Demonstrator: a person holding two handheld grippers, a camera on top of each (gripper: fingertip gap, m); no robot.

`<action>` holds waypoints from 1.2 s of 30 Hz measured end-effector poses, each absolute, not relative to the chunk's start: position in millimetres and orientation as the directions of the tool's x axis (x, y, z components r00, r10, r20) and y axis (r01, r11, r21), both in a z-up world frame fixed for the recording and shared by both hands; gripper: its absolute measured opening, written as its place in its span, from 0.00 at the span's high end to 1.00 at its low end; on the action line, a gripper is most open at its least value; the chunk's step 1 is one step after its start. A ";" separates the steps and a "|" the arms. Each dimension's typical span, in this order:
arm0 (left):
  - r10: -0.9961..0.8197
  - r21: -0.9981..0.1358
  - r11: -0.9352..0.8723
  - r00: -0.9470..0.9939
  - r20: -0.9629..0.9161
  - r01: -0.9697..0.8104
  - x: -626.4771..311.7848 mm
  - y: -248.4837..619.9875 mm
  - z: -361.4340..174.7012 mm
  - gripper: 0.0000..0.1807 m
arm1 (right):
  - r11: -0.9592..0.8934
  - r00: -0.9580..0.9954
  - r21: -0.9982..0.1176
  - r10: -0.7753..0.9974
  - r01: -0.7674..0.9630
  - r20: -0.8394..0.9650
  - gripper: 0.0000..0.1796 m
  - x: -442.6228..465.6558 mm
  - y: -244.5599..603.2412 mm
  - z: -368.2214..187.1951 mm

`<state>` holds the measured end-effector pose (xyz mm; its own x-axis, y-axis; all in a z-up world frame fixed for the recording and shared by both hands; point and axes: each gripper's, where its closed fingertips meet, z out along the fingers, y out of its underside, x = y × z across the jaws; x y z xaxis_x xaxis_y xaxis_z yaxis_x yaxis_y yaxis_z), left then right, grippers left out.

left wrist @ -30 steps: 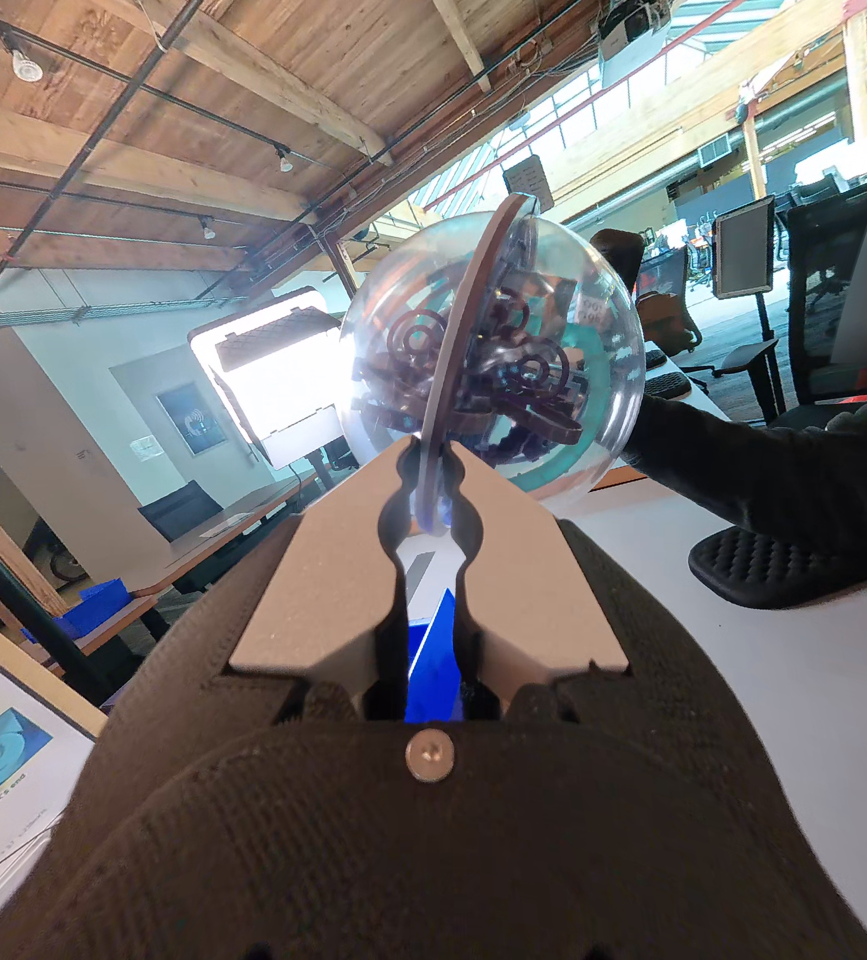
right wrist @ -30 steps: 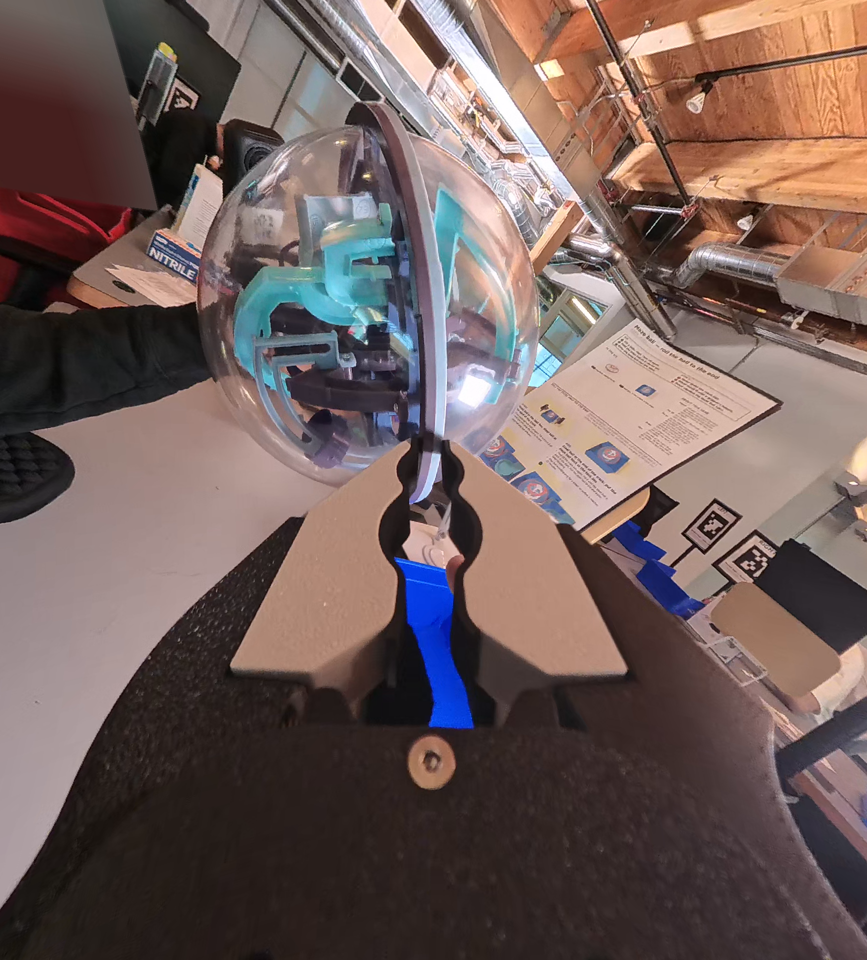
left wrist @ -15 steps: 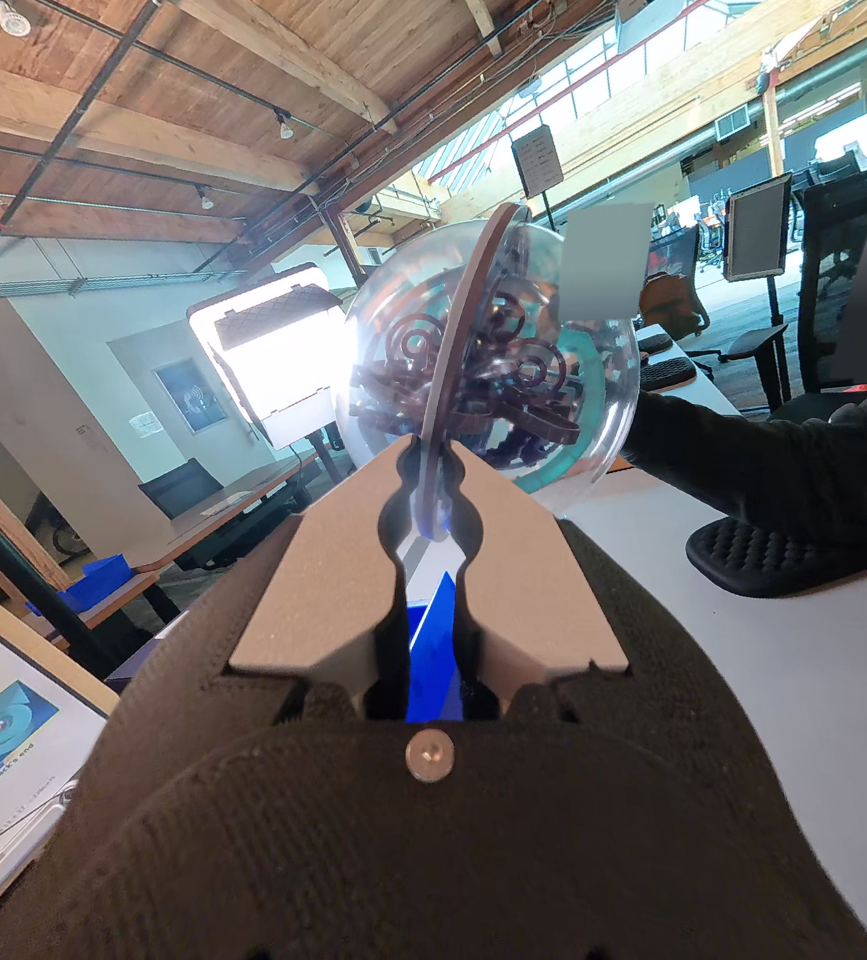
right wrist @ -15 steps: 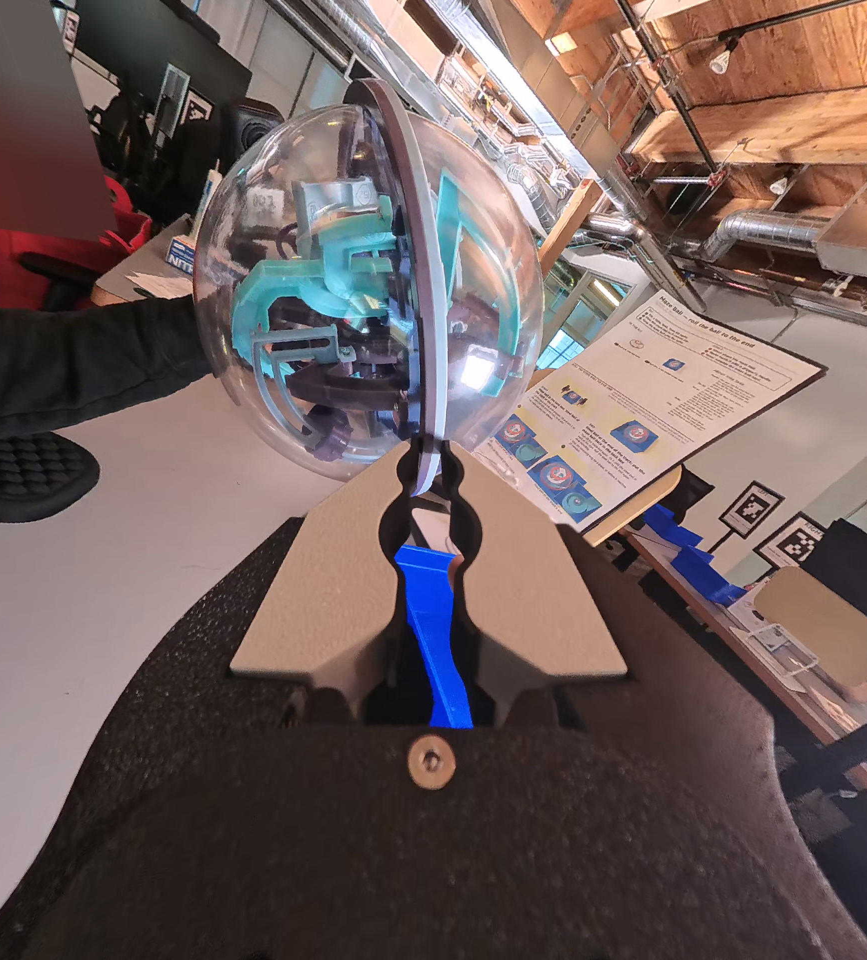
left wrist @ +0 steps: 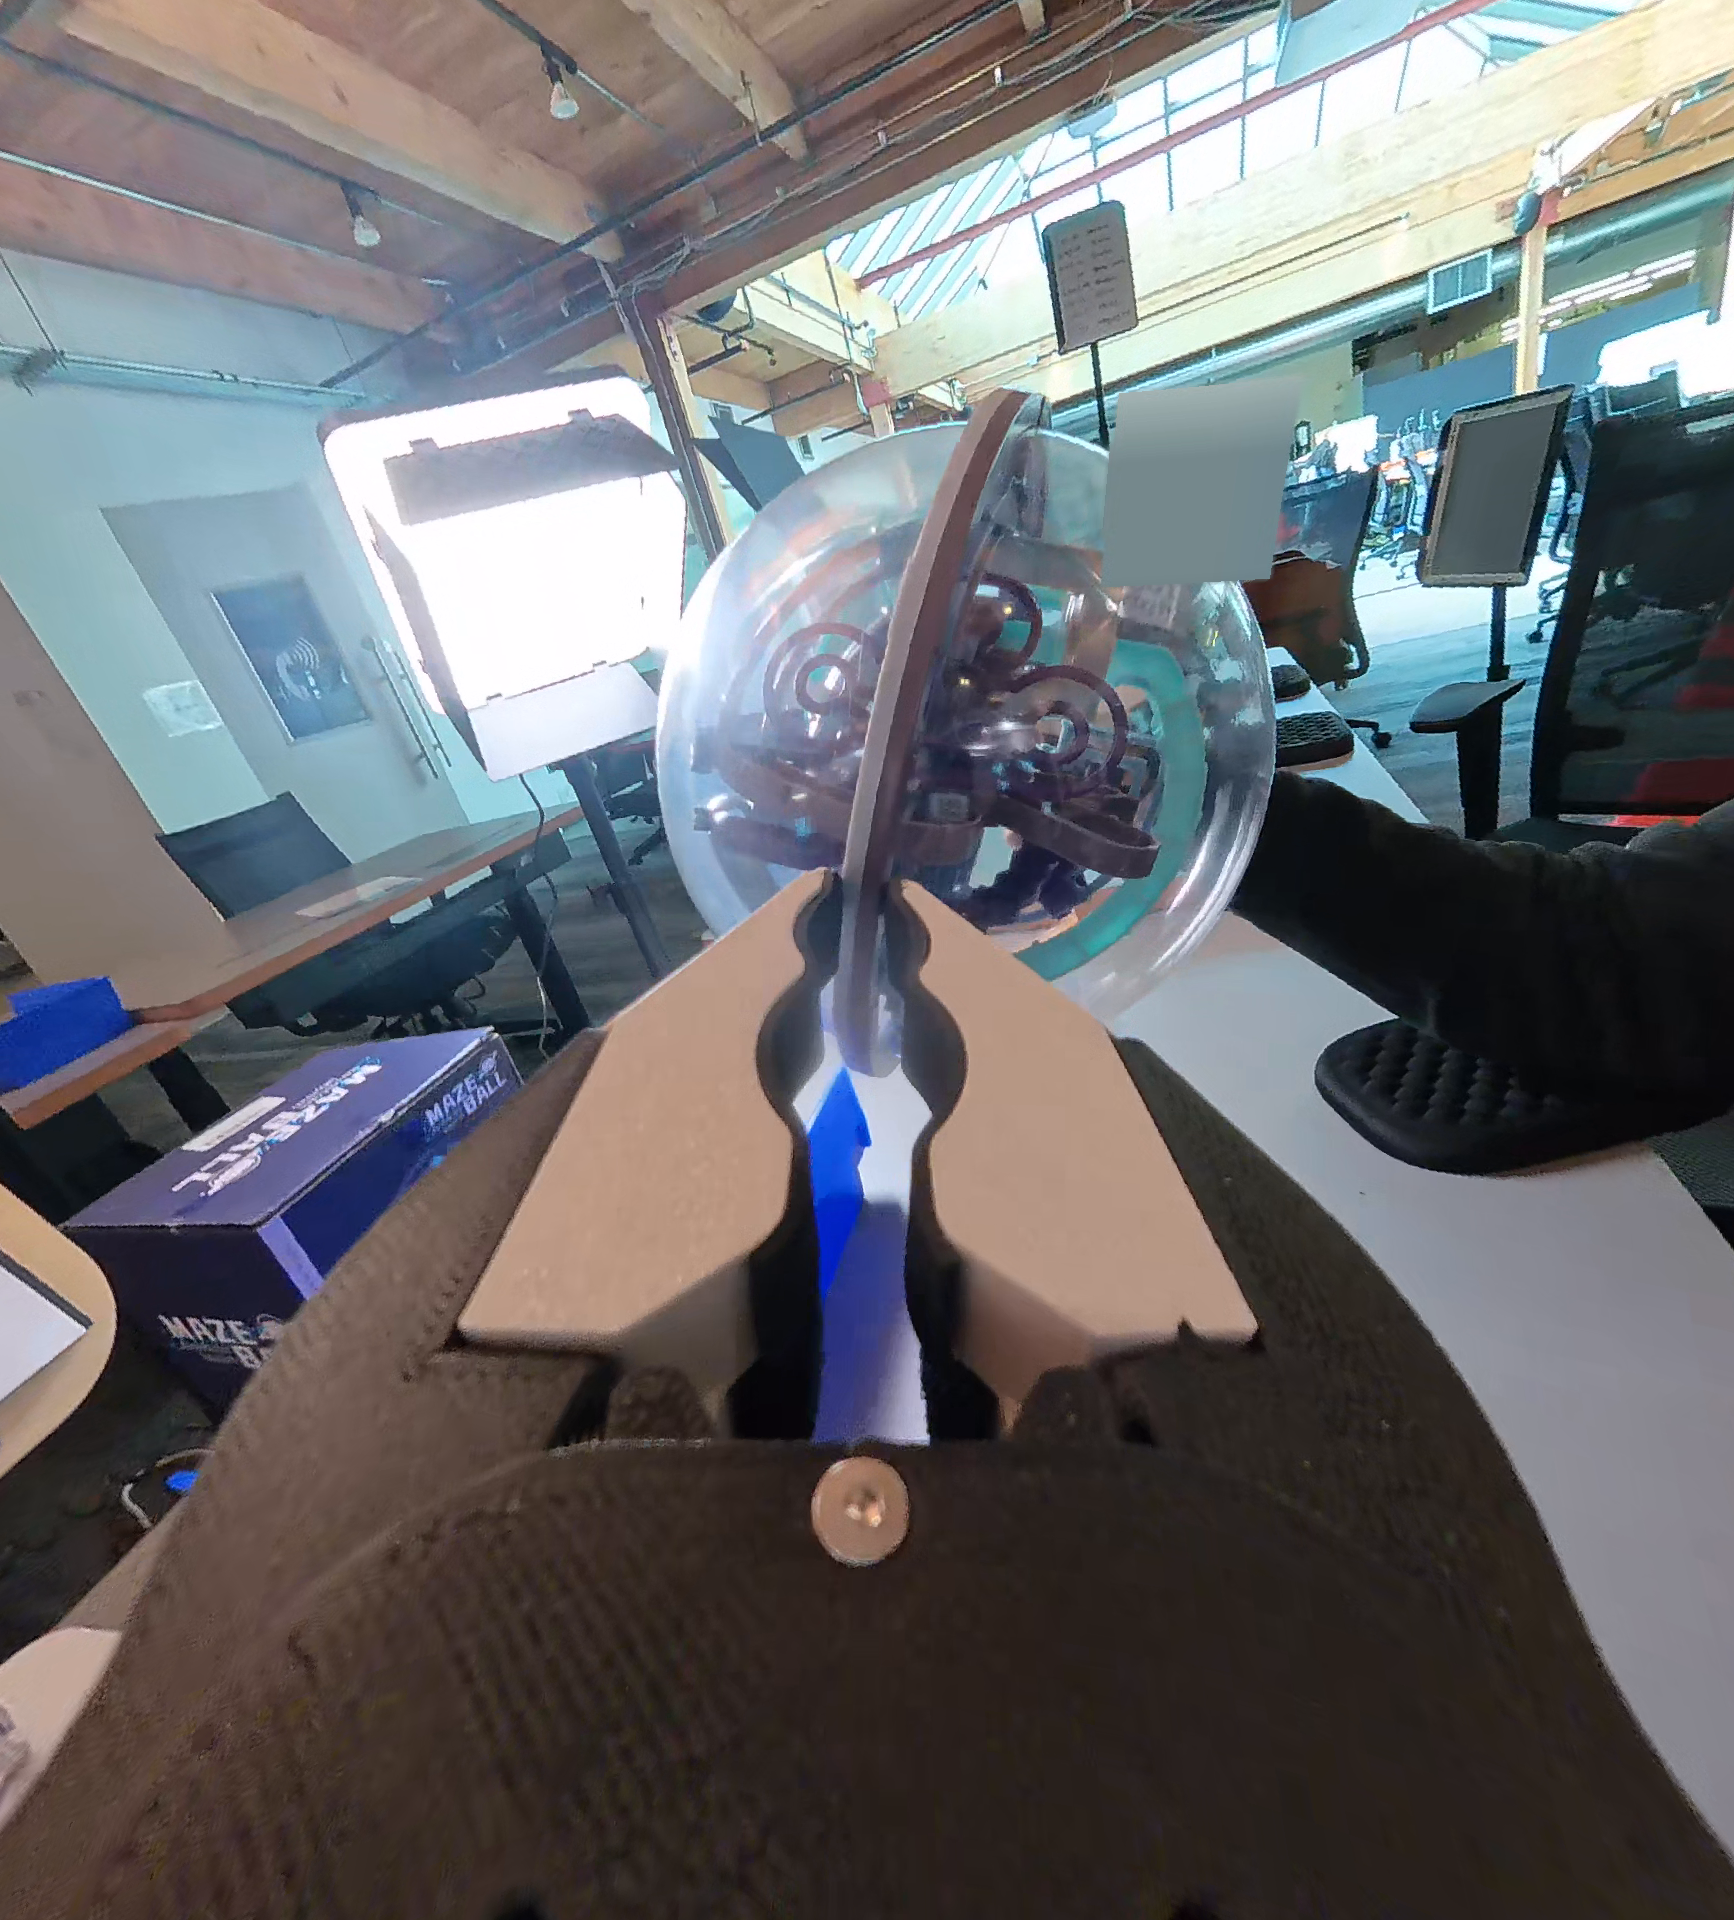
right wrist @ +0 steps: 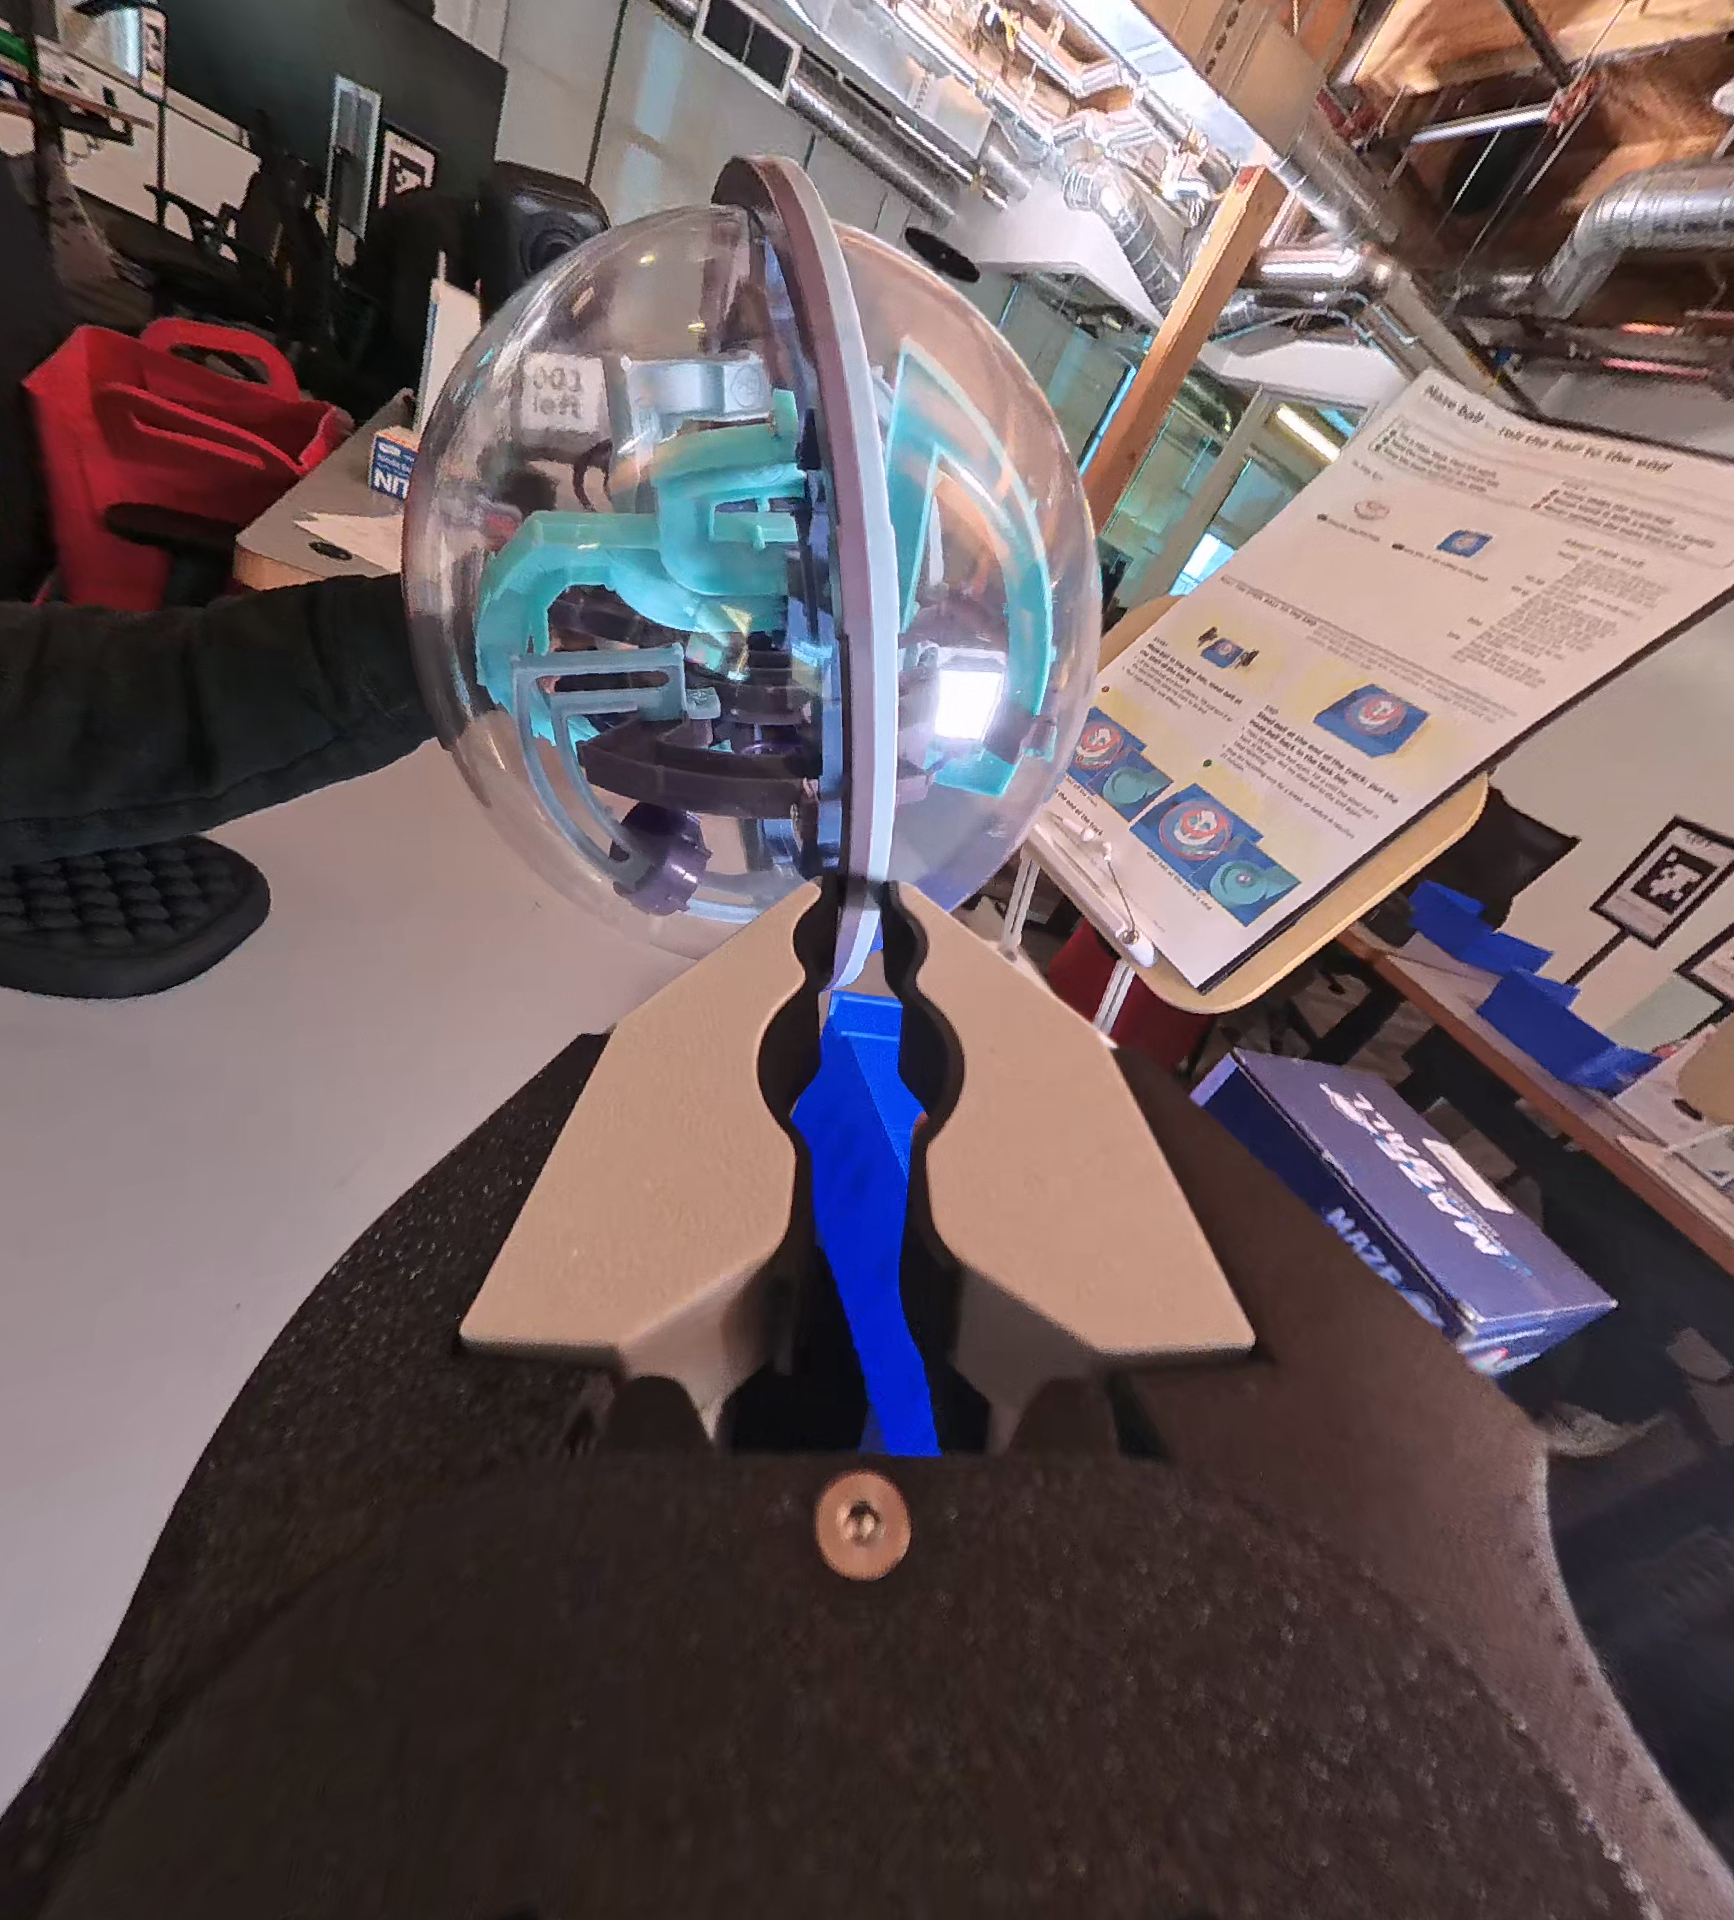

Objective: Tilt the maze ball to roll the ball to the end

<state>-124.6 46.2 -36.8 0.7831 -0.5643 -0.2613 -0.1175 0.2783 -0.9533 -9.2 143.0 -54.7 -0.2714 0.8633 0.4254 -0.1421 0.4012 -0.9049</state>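
White tabletop under an open loft office. Maze ball held aloft, left gripper and right gripper jaws both clamped on its equator rim. Mid-tilt step; inner ball not visible. Next: small coordinated roll, likely.

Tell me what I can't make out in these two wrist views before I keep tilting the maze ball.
- The small rolling ball: not identifiable in either view; the tracks and glare inside the maze ball hide it.
- The track's end: not distinguishable in the right wrist view among the overlapping teal tracks.
- Blue piece below: mostly hidden behind the right gripper.
- Far side of the sphere: the left gripper is clamped on the rim there, but its fingertips are hidden from the right wrist view.
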 end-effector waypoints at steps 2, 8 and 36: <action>-0.570 -0.960 0.259 0.786 -0.239 -0.105 -127.1 51.8 -43.6 0.96 | 0.387 -0.277 -0.914 0.871 -0.124 0.406 0.96 -11.2 148.0 -60.5; -0.589 -0.978 0.196 0.789 -0.174 -0.069 -134.4 68.8 -67.4 0.96 | 0.349 -0.283 -0.933 0.890 -0.086 0.359 0.96 -15.6 162.1 -74.3; -0.603 -0.993 0.117 0.792 -0.097 -0.033 -141.8 84.8 -94.8 0.96 | 0.294 -0.295 -0.955 0.911 -0.031 0.290 0.97 -23.3 177.6 -96.4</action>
<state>-141.8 84.8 -94.8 0.7919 -0.6029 -0.0972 -0.0331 0.1166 -0.9926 -23.3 177.6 -96.4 -0.2952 0.9105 0.2895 -0.0313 0.2937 -0.9554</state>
